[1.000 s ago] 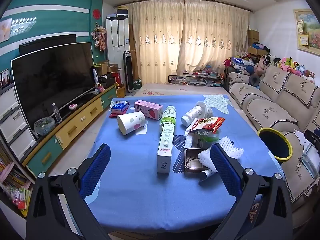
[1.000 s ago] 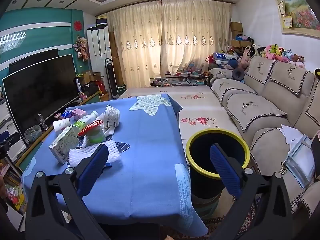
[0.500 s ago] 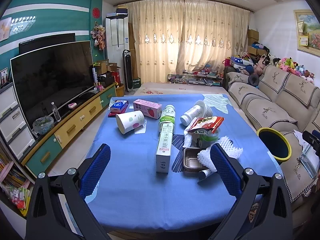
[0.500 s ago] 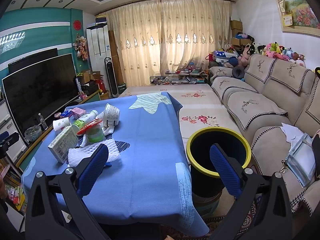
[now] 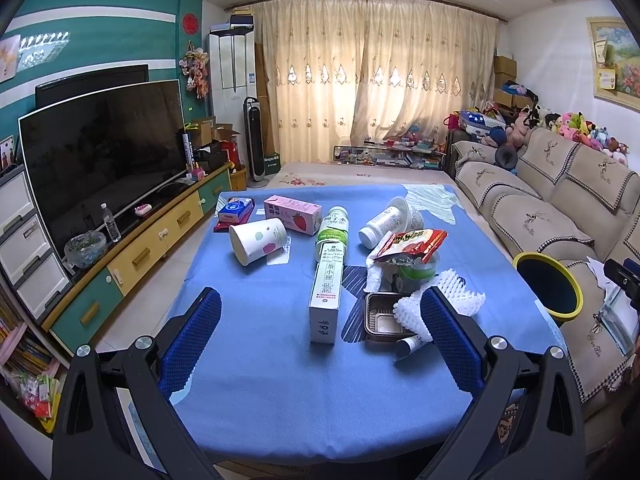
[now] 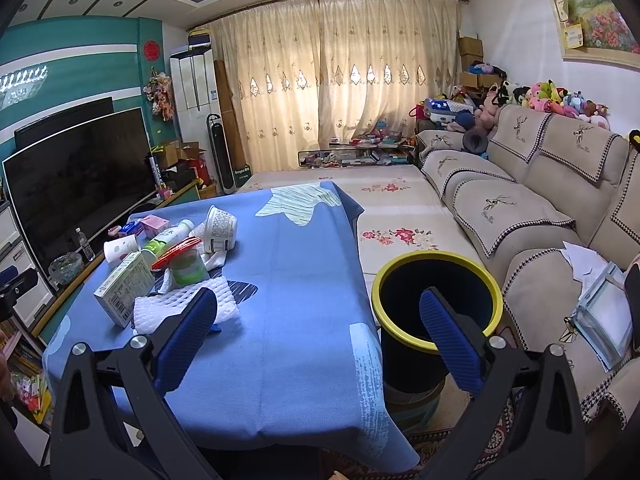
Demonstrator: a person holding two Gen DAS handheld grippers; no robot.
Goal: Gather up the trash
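Trash lies on the blue-clothed table (image 5: pixel 260 360): a white tea carton (image 5: pixel 327 296), a green-capped bottle (image 5: pixel 333 232), a tipped paper cup (image 5: pixel 258 240), a pink strawberry carton (image 5: pixel 293 214), a white tub (image 5: pixel 394 220), a red snack bag (image 5: pixel 412 242), white foam netting (image 5: pixel 448 304) and a brown tray (image 5: pixel 382 316). My left gripper (image 5: pixel 320 336) hovers open over the near table edge, holding nothing. My right gripper (image 6: pixel 318 338) is open and empty, between the table and a dark bin with a yellow rim (image 6: pixel 436 300). The foam netting (image 6: pixel 180 308) lies by its left finger.
A TV (image 5: pixel 104 152) on a low cabinet (image 5: pixel 132 256) runs along the left. A beige sofa (image 6: pixel 540 216) with papers (image 6: pixel 600 300) stands on the right, close to the bin. Floral carpet (image 6: pixel 392 216) lies beyond the table.
Both views have shifted only slightly. The left gripper drew back a little from the table and the right one edged toward the bin. Both stay open.
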